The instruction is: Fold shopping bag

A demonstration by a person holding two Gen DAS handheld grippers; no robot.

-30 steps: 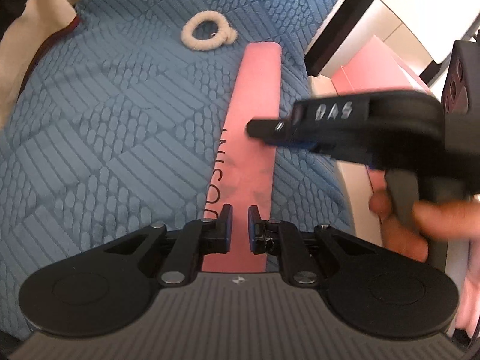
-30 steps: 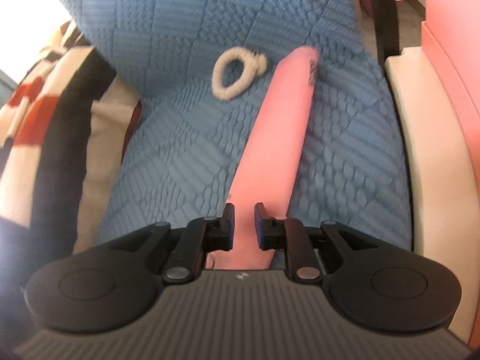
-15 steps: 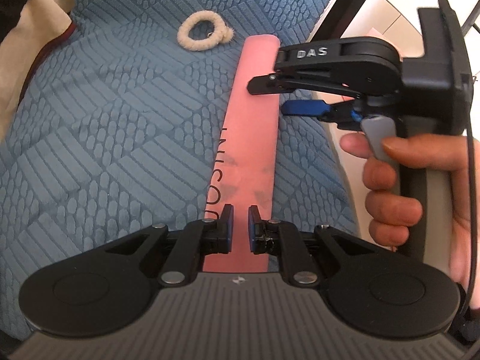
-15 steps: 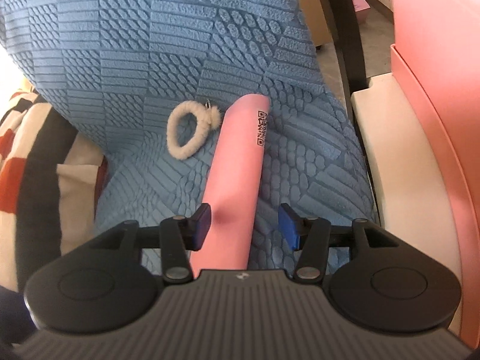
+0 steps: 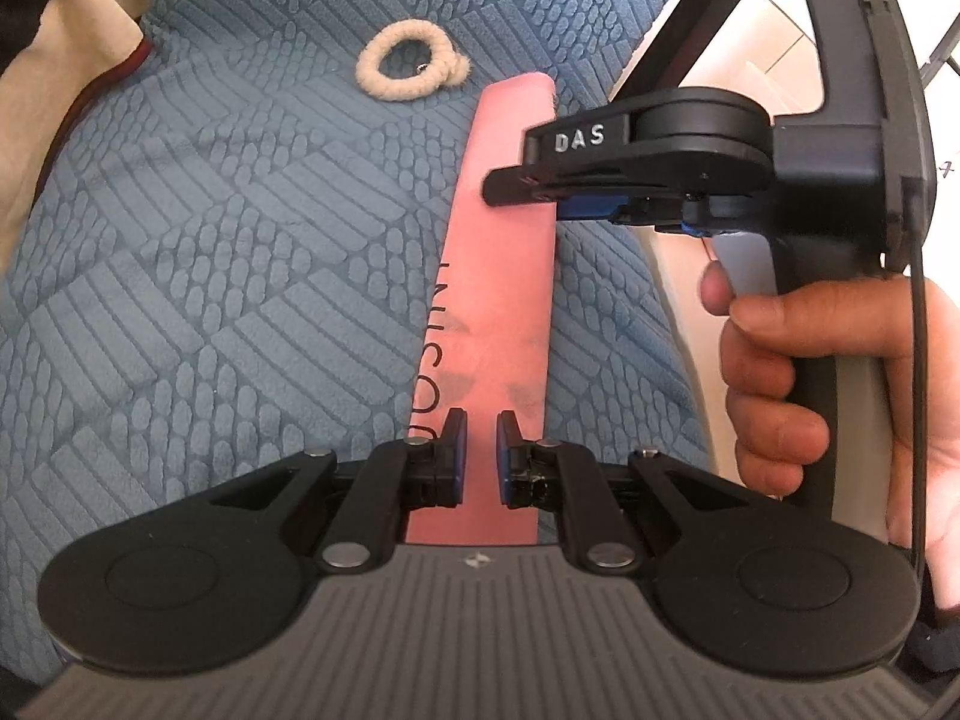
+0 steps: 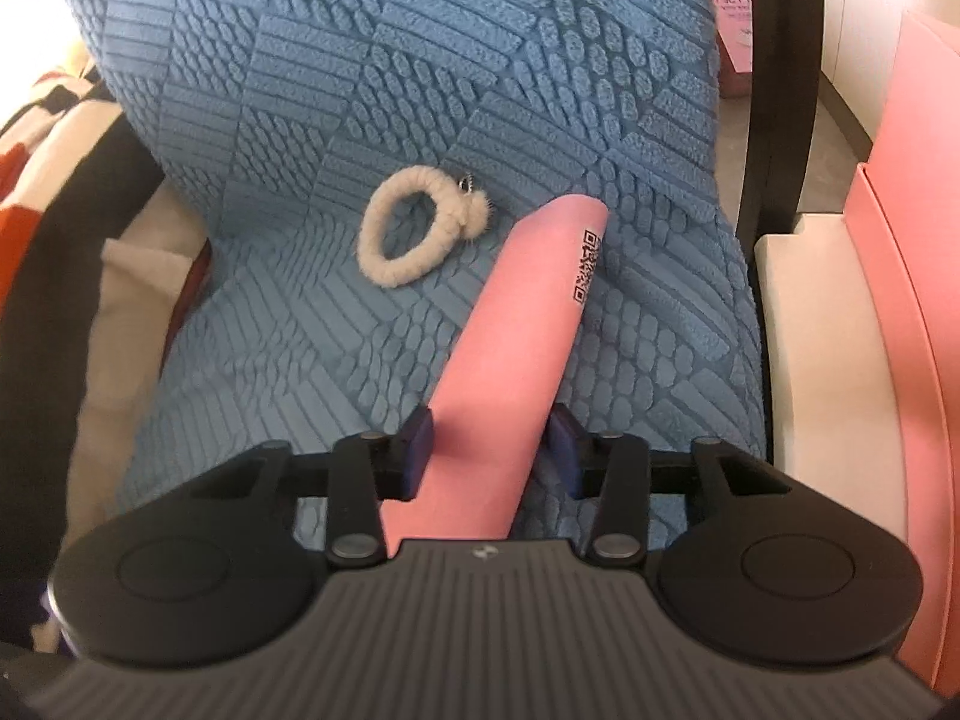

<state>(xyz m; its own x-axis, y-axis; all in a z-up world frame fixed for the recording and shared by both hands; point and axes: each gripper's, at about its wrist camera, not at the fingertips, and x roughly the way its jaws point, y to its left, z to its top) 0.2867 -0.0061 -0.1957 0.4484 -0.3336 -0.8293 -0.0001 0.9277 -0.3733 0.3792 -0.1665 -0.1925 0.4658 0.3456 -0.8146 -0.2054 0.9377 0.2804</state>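
Pink folded bag (image 5: 498, 276) lies lengthwise away; left tongs (image 5: 480, 456) narrow, right tongs (image 6: 491, 450) wide astride it.

I'm looking down at a blue cover (image 5: 228, 252) with a raised quilted pattern of ribs and pebbled squares; it fills most of both views and rises at the back like a cushion or seat back (image 6: 420, 60). To my left lies a cream cloth (image 5: 42, 138) with a dark red edge, and in the right wrist view a blanket (image 6: 42, 138) with orange, black and cream blocks. On the right runs a cream ledge (image 6: 816, 372), with a pink panel (image 6: 918, 312) beside it and a black post (image 6: 780, 78) standing behind. Past the post I see grey floor (image 6: 834, 120) and a pale wall. Bright daylight washes out the far left corner.
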